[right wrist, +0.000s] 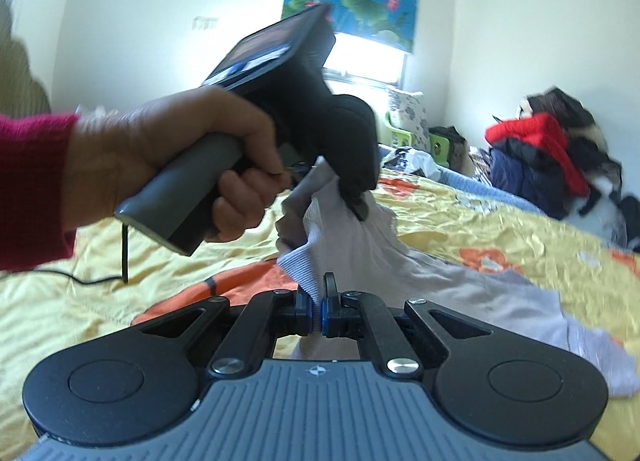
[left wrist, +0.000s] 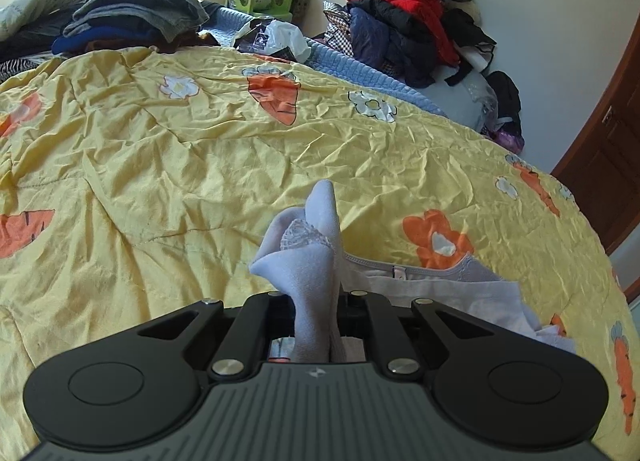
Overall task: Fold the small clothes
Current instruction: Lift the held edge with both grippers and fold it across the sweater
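A pale lilac small garment (left wrist: 316, 261) bunches up between the fingers of my left gripper (left wrist: 314, 325), which is shut on it; its fingertips are hidden by the cloth. The rest of the garment (left wrist: 440, 293) trails right over the yellow bedspread (left wrist: 180, 165). In the right wrist view my right gripper (right wrist: 316, 309) is shut on a ribbed edge of the same garment (right wrist: 360, 249). The left gripper (right wrist: 352, 185), held by a hand, grips the cloth just above and beyond it, lifting it off the bed.
Folded dark clothes (left wrist: 132, 17) are stacked at the bed's far left. A heap of red and dark clothes (left wrist: 408, 21) lies at the far right, and a plastic bag (left wrist: 276, 37) between them. A wooden door (left wrist: 612, 149) stands on the right.
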Demonstrator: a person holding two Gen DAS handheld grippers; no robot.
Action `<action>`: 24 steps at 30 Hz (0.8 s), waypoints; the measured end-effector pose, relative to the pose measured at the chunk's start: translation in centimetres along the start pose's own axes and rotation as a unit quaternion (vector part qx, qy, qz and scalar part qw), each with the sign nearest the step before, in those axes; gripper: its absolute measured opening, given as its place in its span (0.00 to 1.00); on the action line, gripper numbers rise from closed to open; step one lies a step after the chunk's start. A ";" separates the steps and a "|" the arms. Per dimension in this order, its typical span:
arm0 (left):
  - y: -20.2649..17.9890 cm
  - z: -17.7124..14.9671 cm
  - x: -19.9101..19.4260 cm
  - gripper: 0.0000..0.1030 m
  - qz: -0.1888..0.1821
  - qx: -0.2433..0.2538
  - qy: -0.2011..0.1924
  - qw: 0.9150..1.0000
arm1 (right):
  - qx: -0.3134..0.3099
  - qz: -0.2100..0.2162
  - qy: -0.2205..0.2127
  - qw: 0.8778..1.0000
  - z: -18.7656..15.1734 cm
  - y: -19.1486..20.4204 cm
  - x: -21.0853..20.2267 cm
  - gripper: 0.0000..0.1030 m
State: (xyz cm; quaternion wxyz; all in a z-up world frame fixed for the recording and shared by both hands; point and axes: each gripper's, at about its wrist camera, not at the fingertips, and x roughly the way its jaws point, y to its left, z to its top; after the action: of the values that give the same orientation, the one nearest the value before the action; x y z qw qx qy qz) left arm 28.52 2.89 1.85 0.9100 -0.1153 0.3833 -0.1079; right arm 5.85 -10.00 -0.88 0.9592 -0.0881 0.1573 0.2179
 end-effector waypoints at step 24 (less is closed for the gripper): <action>-10.1 0.4 -0.5 0.09 -0.005 0.029 -0.008 1.000 | 0.146 -0.018 -0.028 0.989 -1.9 -8.8 -4.0 0.07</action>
State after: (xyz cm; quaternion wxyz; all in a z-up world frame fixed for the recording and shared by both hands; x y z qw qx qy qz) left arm 27.35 -6.56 5.43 0.9156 -0.0916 0.3720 -0.1223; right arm 5.88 -19.82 -0.38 0.9696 0.0556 0.1592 0.1776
